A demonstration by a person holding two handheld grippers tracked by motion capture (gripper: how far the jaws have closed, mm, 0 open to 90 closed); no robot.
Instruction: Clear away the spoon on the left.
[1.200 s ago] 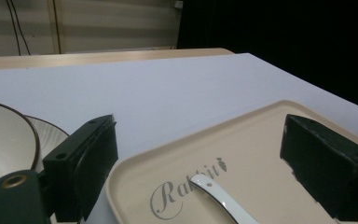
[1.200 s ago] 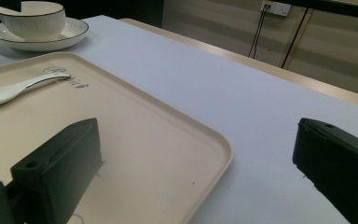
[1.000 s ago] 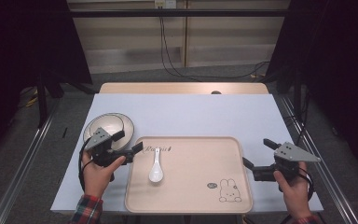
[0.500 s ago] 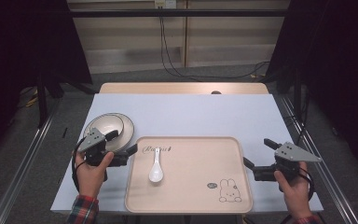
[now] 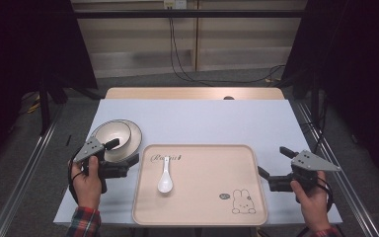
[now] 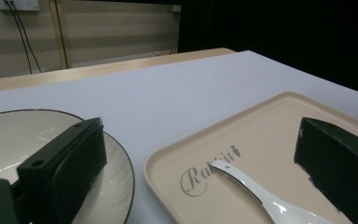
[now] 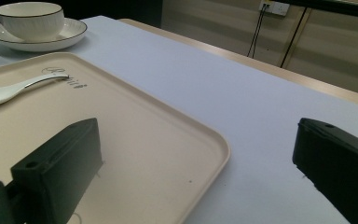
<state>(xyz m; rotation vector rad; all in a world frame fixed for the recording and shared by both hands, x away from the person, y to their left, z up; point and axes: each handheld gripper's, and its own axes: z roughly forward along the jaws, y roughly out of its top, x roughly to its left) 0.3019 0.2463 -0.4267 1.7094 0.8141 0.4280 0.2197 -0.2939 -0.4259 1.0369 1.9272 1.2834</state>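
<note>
Hands at the near edge of the worktop (image 5: 202,118) each hold a gripper with jaws spread wide and nothing between them: the left gripper (image 5: 123,157) sits at the near rim of the plate (image 5: 134,132), one jaw over the plate and the other toward the tray (image 5: 202,207), while the right gripper (image 5: 275,163) hovers just off the tray's right edge. Farther in, the white spoon (image 5: 165,177) lies on the tray's left part, handle pointing away beside the printed lettering, and the bowl (image 5: 111,133) stands on the plate left of the tray.
</note>
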